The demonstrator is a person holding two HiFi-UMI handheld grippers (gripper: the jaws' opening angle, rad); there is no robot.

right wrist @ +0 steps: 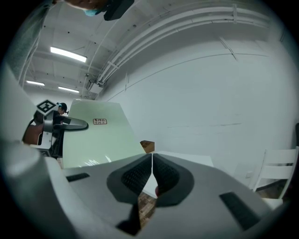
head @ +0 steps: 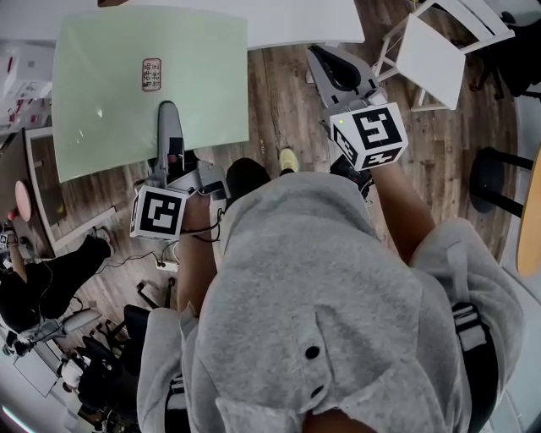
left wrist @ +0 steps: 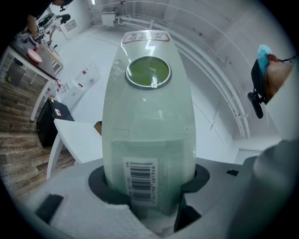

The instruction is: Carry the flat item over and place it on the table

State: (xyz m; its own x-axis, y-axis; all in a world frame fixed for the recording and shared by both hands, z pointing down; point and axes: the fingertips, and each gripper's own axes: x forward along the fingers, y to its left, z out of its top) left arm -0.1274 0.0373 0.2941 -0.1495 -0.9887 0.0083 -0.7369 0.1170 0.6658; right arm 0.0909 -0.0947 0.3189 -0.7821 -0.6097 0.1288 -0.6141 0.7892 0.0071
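Head view: pale-green flat board [head: 194, 76] — glossy, rect.; sm. red-edged label [head: 151, 74]

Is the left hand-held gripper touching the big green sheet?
Touching. In the left gripper view, the left hand-held gripper is clamped on the green sheet.

One pale green flat rectangular sheet [head: 127, 84] is in view. It carries one small red-bordered label [head: 151, 74] and one white barcode sticker [left wrist: 140, 179]. There are two grippers, the left gripper [head: 169, 114] and the right gripper [head: 325, 61]. Each bears one black-and-white marker cube [head: 159, 213], making two cubes. There is one white counter [head: 296, 21], one yellow shoe [head: 288, 159], one black round stool [head: 486, 178], and at least one white chair [head: 431, 59].
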